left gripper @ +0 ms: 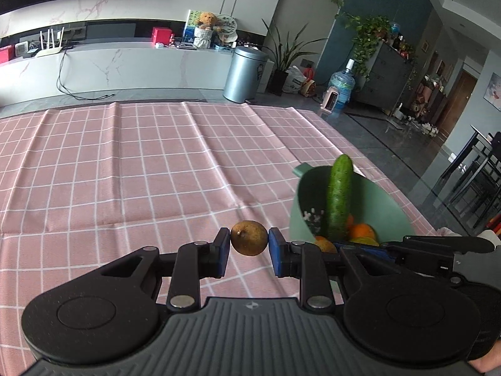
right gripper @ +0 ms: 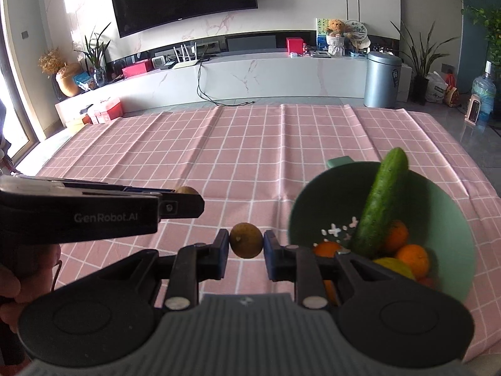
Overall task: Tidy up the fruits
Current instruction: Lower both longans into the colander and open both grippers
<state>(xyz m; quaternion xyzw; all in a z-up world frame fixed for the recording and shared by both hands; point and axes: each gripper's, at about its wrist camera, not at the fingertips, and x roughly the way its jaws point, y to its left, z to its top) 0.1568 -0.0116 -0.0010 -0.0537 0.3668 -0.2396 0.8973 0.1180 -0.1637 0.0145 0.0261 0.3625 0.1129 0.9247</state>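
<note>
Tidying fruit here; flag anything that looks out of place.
The long green cucumber stands tilted in the green plastic bowl, its tip poking above the rim over the small oranges. It is a vegetable among fruit. Nothing is spilled.

Two brown round fruits point(left gripper: 249, 238) point(right gripper: 246, 240) – gripper-held, cucumber point(right gripper: 380, 203) upright in green bowl point(right gripper: 447, 219)

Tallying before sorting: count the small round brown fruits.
2: one small round brown fruit clamped in the left gripper, one in the right gripper. The green bowl may hide more.

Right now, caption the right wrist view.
Right gripper clamps a small brown fruit beside the green bowl.
</note>
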